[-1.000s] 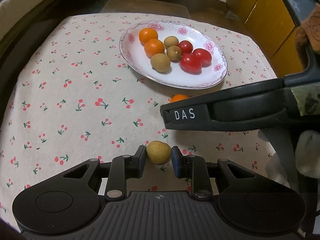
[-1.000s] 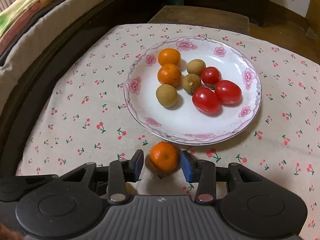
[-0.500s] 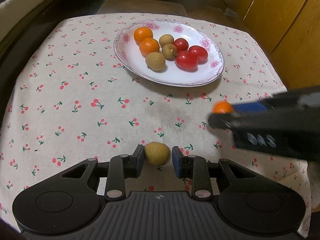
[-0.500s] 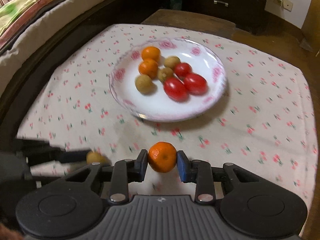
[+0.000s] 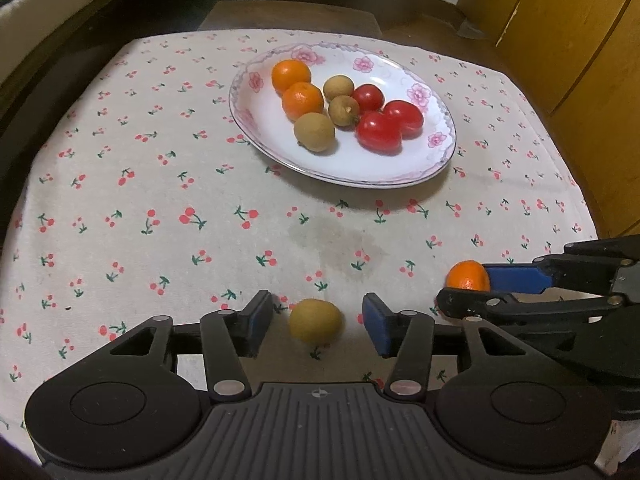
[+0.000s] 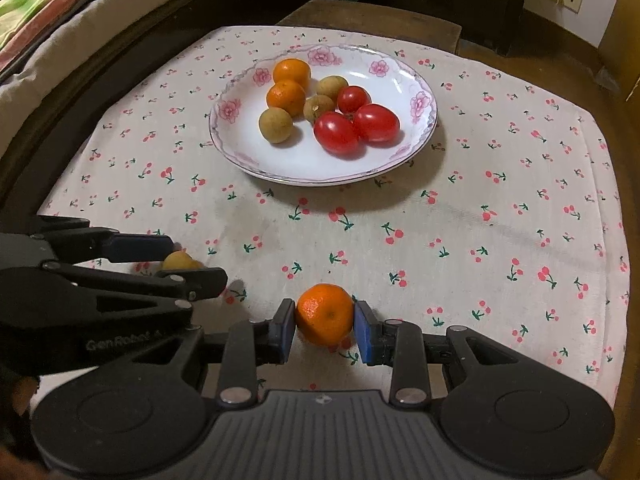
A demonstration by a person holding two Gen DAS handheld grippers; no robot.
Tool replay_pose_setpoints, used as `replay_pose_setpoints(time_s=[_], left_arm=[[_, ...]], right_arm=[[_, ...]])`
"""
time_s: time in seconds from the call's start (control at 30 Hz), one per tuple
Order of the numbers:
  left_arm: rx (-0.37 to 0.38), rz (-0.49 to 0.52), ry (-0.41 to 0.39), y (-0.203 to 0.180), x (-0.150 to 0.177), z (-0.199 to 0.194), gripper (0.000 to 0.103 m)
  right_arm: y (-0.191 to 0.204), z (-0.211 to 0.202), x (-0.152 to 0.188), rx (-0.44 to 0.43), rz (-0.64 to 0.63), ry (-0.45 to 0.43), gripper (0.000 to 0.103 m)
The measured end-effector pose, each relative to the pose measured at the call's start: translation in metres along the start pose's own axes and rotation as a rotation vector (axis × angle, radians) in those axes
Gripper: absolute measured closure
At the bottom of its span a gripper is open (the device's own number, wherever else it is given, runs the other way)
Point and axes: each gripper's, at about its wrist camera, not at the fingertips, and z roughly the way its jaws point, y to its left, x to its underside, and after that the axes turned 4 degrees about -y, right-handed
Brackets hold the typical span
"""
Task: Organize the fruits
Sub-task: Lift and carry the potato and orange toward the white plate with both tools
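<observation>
Longan first, on my left: the small round tan-skinned longan [image 5: 316, 325] sits on the cherry-print cloth surface [image 5: 168, 200] between the fingers of my left tool [image 5: 316, 326], and those jaws have just been opening, so both pads now stand clear of it, gaps showing either side. Nothing held there; the fruit rests on the cloth.

Moving right, my right tool [image 6: 325, 322] has its blue pads pressed tight on the small glossy orange mandarin [image 6: 325, 314], dimpled peel, slightly flattened sphere. Whether it hangs just clear of the cloth I can't say from here.

Further ahead, the white oval ceramic plate with pink flower rim [image 6: 416, 140] carries two mandarins, three brown longans and three smooth red tomatoes, sorted in loose clusters.

My read: the mandarin belongs beside its two fellows at the plate's left side. I'd carry it in low over the rim and let go gently, since round fruit on glazed china will roll and knock the longans. Soft peel, so no harder squeeze than this. The loose longan wants re-gripping squarely across its middle.
</observation>
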Motion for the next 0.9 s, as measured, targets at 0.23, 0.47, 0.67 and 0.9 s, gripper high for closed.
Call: replay_pose_setpoints(time_s=[0.23,0.47,0.67,0.9], left_arm=[[-0.007,0.012,-0.007,-0.001,0.001,0.001,0.044],[-0.018,0.018,-0.008,-0.002,0.002,0.001,0.048],[-0.027,0.041,-0.004,-0.006,0.003,0.001,0.059],[-0.018,0.043,0.004,-0.006,0.003,-0.002,0.068]], right_arm=[[-0.002,0.006,-0.001,0.003,0.001,0.005,0.07],[-0.002,0.007,-0.003,-0.002,0.003,0.006,0.069],[0.005,0.007,-0.003,0.024,-0.05,0.0,0.07],[0.011,0.001,-0.001,0.017,-0.072,-0.007,0.07]])
